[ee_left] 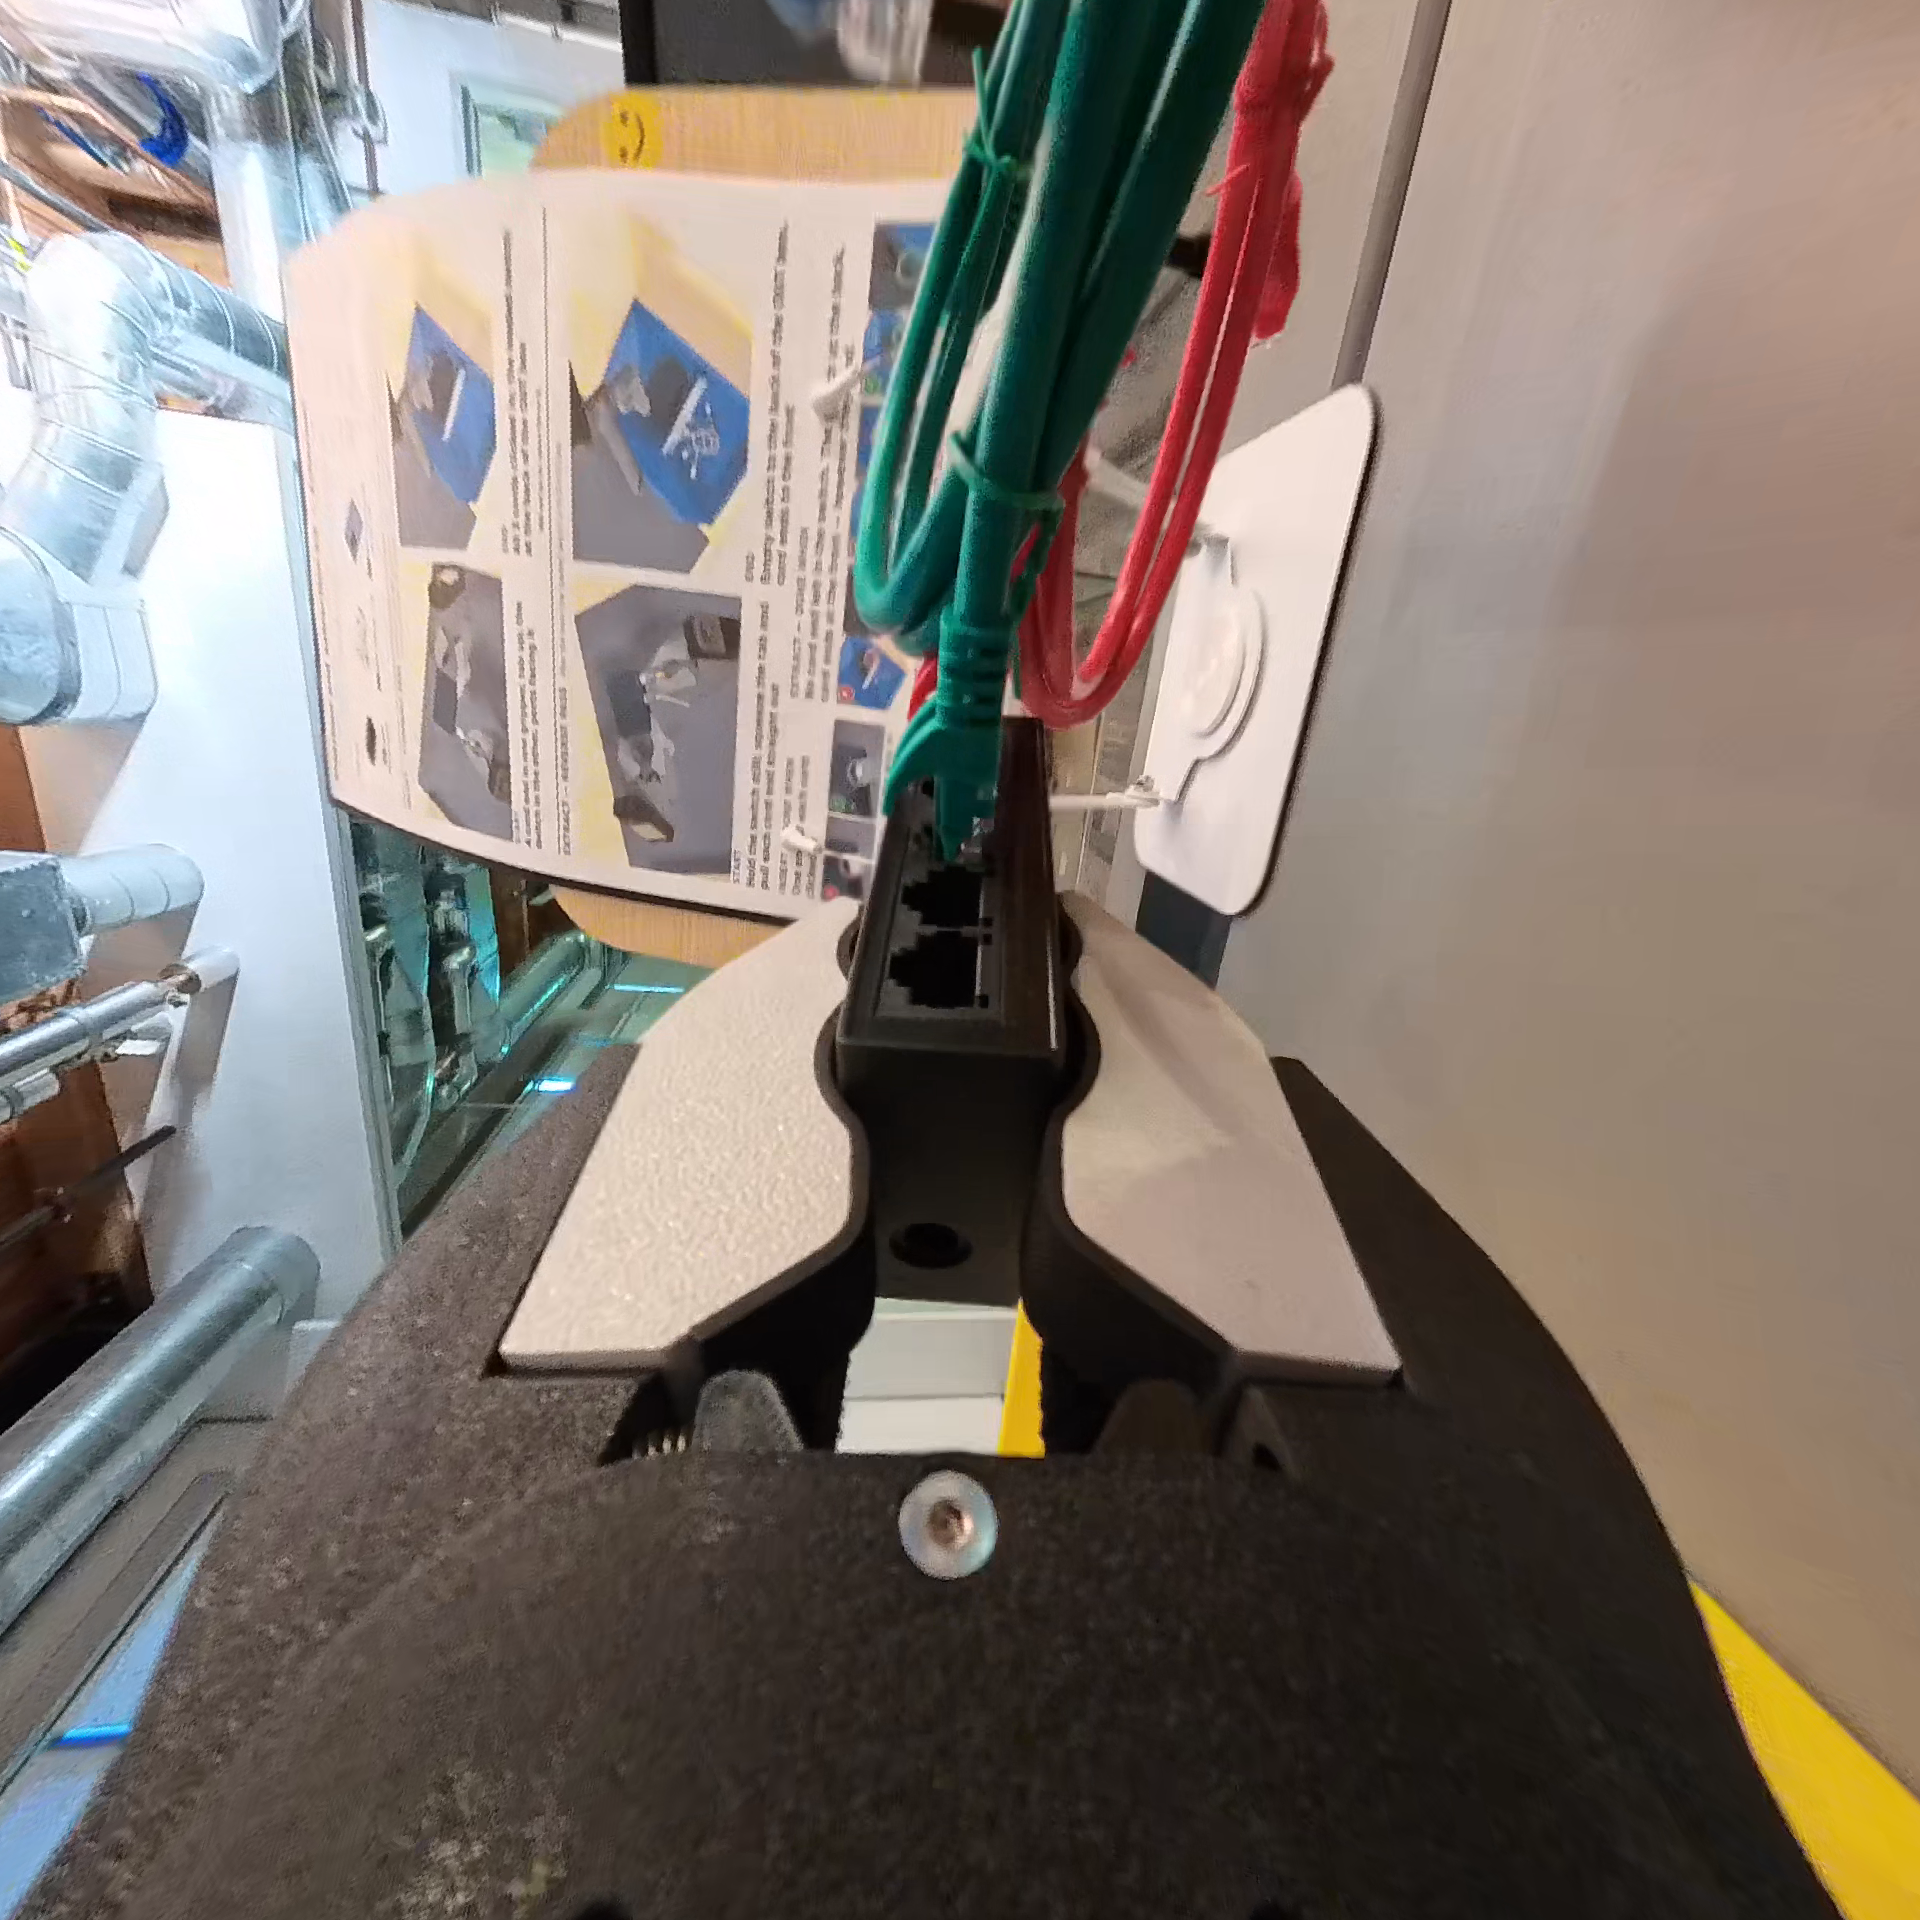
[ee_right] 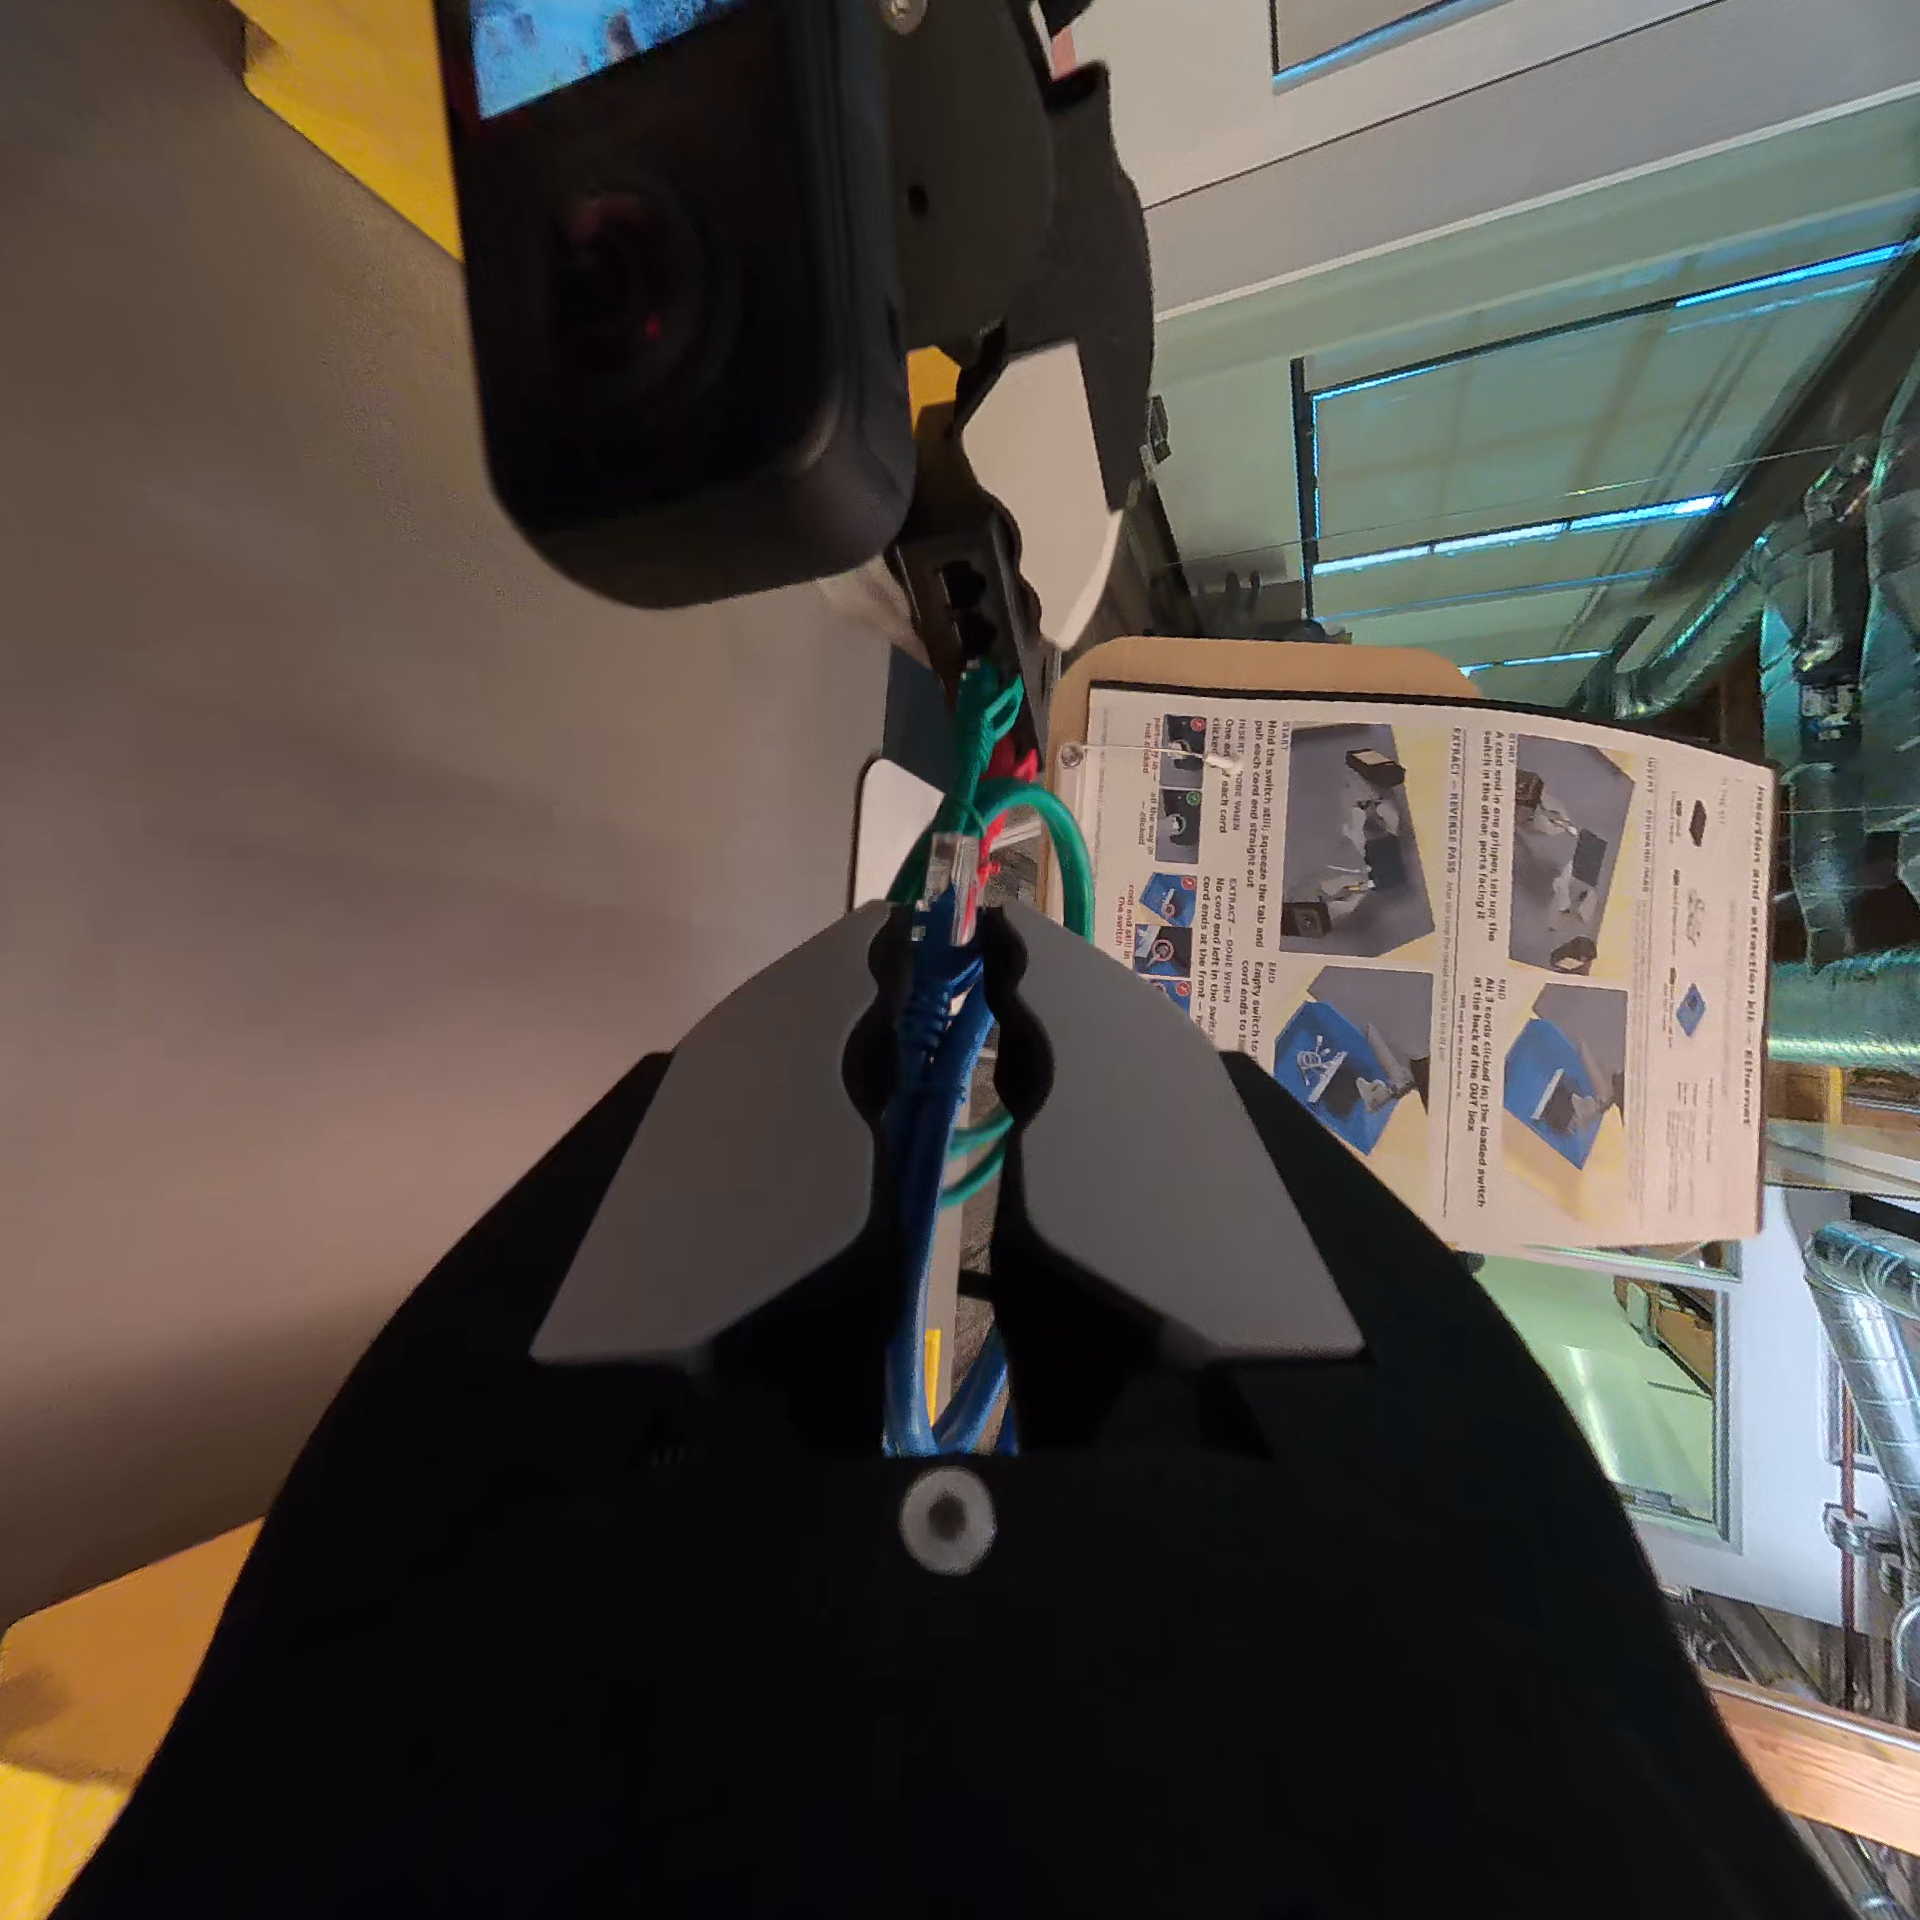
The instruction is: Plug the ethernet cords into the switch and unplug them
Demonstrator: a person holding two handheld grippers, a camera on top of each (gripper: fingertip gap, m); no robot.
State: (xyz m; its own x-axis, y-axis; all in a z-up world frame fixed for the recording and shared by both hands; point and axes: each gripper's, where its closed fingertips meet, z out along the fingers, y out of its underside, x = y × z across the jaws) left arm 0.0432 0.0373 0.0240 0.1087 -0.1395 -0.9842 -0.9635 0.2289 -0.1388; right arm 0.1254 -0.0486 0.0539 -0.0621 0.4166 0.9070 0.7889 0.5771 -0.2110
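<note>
Left hand-held gripper [ee_left: 956, 997] is clamped on the black switch [ee_left: 951, 966], ports facing out so a plug can go straight in. Green cord [ee_left: 971, 665] is seated in a far port; red cord [ee_left: 1174, 499] hangs behind it, its plug end hidden. Two near ports look empty. Right hand-held gripper [ee_right: 951, 935] is closed on the blue cord [ee_right: 935, 1023] just behind its clear plug [ee_right: 954, 883], aimed at the switch, likely for insertion next. Instruction sheet [ee_right: 1403, 956] hangs behind.
</note>
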